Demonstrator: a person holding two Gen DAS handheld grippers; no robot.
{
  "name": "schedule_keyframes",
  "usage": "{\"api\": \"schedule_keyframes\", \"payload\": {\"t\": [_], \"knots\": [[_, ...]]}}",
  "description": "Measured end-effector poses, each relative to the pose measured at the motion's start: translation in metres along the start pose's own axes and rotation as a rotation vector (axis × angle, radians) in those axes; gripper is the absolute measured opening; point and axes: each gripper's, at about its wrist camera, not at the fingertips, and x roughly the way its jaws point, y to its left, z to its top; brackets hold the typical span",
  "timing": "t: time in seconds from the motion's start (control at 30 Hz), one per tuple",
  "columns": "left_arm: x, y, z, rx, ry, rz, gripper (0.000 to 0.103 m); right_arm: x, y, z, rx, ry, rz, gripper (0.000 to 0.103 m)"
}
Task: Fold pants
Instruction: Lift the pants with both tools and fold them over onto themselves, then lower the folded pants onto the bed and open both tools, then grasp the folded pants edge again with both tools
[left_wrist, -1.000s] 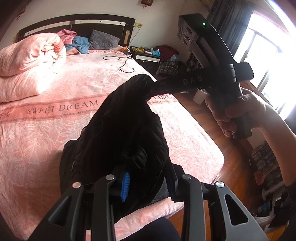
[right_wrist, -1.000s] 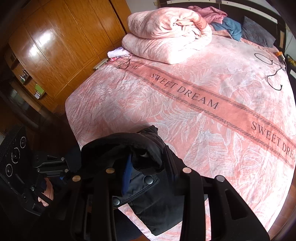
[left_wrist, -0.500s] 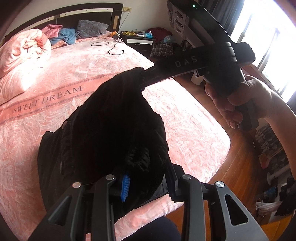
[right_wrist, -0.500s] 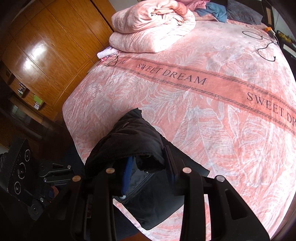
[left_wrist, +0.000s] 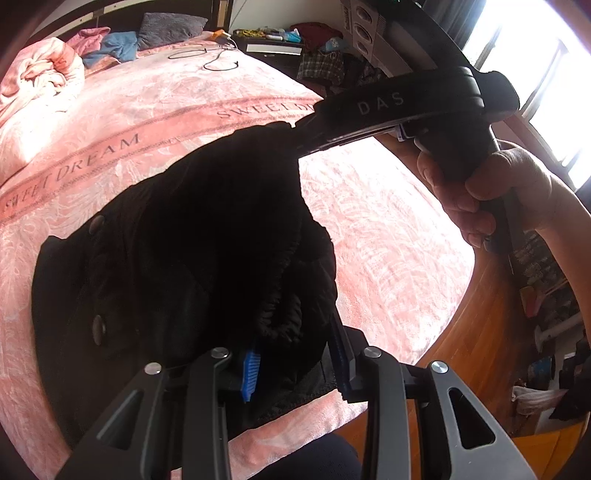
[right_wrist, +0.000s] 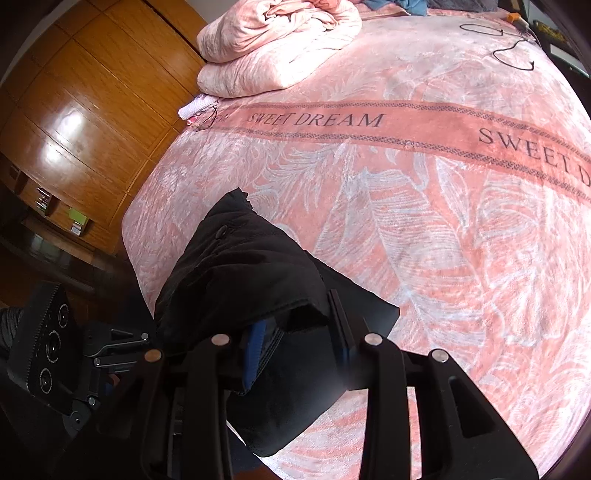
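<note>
The black pants (left_wrist: 192, 251) hang bunched over the near edge of the pink bed (left_wrist: 388, 236), with two buttons showing on the left side. My left gripper (left_wrist: 295, 363) is shut on a thick fold of the pants. My right gripper (right_wrist: 295, 347) is shut on another part of the pants (right_wrist: 240, 273). In the left wrist view the right gripper (left_wrist: 291, 129) reaches in from the upper right, and its tips are buried in the top of the fabric. The lower part of the pants lies flat on the bed.
A rolled pink duvet (right_wrist: 273, 48) lies at the head of the bed with pillows (left_wrist: 166, 31) and a black cable (left_wrist: 218, 61). A wooden wardrobe (right_wrist: 74, 110) stands on one side, a cluttered nightstand (left_wrist: 280, 42) and window on the other. Wooden floor (left_wrist: 491, 332) lies beyond the bed corner.
Both grippers have moved the held pants forward and lower over the bed. More of the fabric now spreads on the blanket. Both grips are unchanged.
</note>
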Motion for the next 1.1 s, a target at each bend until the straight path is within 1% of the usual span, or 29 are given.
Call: {"api": "schedule_keyframes", "payload": {"t": [0.23,0.3,0.37,0.43,0.5,0.53,0.57,0.6,0.7,0.77,0.8,0.83,0.9,1.0,1.1], "knots": [[0.021,0.0,0.002,0.012,0.036,0.024,0.033,0.014,-0.024,-0.012,0.037,0.01,0.016,0.036],[0.026,-0.003,0.001,0.024,0.048,0.032,0.034,0.016,-0.03,-0.015,0.05,0.009,0.011,0.043],[0.03,-0.009,0.001,0.027,0.056,0.034,0.035,0.017,-0.038,-0.019,0.075,0.013,0.008,0.048],[0.034,-0.011,0.001,0.026,0.068,0.031,0.04,0.016,-0.045,-0.024,0.1,0.006,0.013,0.048],[0.035,-0.012,0.001,0.019,0.072,0.009,0.048,0.015,-0.053,-0.031,0.143,-0.001,0.016,0.048],[0.036,-0.012,0.001,0.019,0.075,0.006,0.05,0.013,-0.057,-0.034,0.168,-0.006,0.016,0.048],[0.036,-0.013,0.002,0.022,0.078,0.007,0.05,0.012,-0.06,-0.038,0.189,-0.013,0.013,0.05],[0.036,-0.013,0.002,0.02,0.081,0.005,0.05,0.008,-0.063,-0.041,0.213,-0.029,0.011,0.055],[0.028,-0.011,0.001,-0.005,0.086,-0.021,0.05,-0.012,-0.068,-0.047,0.27,-0.109,-0.022,0.056],[0.015,-0.01,0.001,-0.013,0.065,-0.038,0.056,-0.029,-0.061,-0.049,0.282,-0.183,-0.026,0.056],[0.01,-0.009,0.001,-0.015,0.052,-0.035,0.062,-0.036,-0.056,-0.049,0.28,-0.218,-0.026,0.056],[0.005,-0.006,0.001,-0.018,0.039,-0.035,0.063,-0.041,-0.048,-0.049,0.269,-0.245,-0.003,0.056],[-0.004,-0.002,0.0,-0.026,0.024,-0.03,0.063,-0.044,-0.027,-0.048,0.226,-0.269,0.02,0.056],[-0.012,0.007,-0.001,-0.031,0.004,-0.006,0.064,-0.027,-0.008,-0.045,0.178,-0.244,0.031,0.056],[-0.016,0.018,-0.001,-0.033,-0.008,0.027,0.065,0.0,-0.008,-0.044,0.181,-0.196,0.026,0.056]]}}
